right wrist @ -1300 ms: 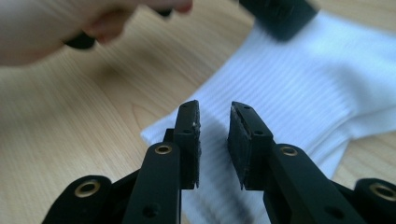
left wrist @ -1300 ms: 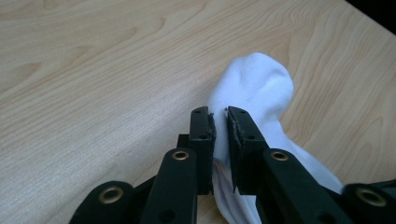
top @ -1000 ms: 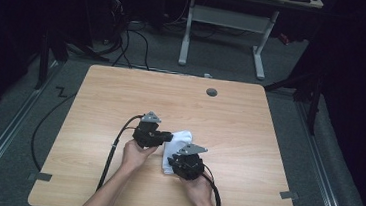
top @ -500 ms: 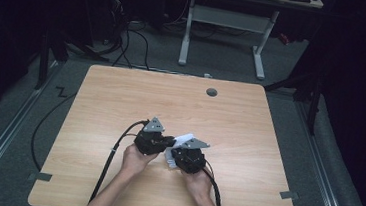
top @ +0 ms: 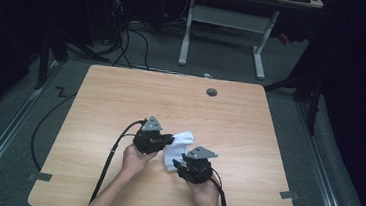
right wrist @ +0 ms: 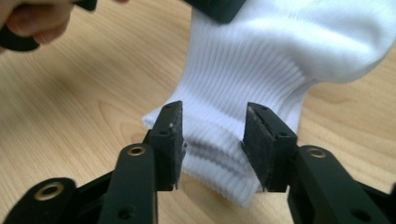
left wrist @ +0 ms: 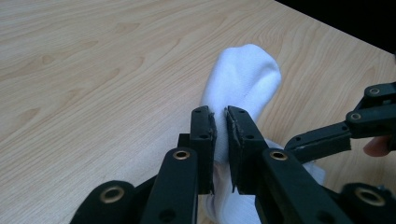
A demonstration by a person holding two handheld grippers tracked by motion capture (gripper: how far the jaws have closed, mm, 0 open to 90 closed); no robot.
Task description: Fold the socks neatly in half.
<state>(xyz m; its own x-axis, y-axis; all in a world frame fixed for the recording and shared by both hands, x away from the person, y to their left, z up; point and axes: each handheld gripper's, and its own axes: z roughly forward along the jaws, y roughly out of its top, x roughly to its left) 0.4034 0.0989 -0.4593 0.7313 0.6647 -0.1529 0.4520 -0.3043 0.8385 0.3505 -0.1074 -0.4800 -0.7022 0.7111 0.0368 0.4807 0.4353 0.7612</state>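
**White sock held between two grippers, front centre of table**

**Position of the work.** One white sock (top: 178,148) lies on the wooden table (top: 121,92), slightly toward the person's side of centre. Its rounded toe end points away from the person; its ribbed cuff end faces the right gripper.

**Left gripper.** The left gripper (top: 166,140) is clamped on the sock. In the left gripper view, the jaws stand almost together with a thin fold of white fabric (left wrist: 243,79) pinched between the pads. The sock's toe rises past the fingertips.

**Right gripper.** The right gripper (top: 179,164) has just been opening its jaws. In the right gripper view, the ribbed cuff (right wrist: 219,158) lies between the two pads, which stand apart on either side of it. A gap shows at the right pad; contact at the left pad cannot be confirmed.

**Edges and clearance.** The sock is well apart from all four table edges. Bare wood lies open to the left, right and far side. The near edge is closest, with both forearms crossing it. A round cable hole (top: 212,92) sits near the far edge, well clear of the work.

**Count.**
- Socks: one
- Grippers: two
- Cable holes: one
- Tables in the background: one (top: 228,16)
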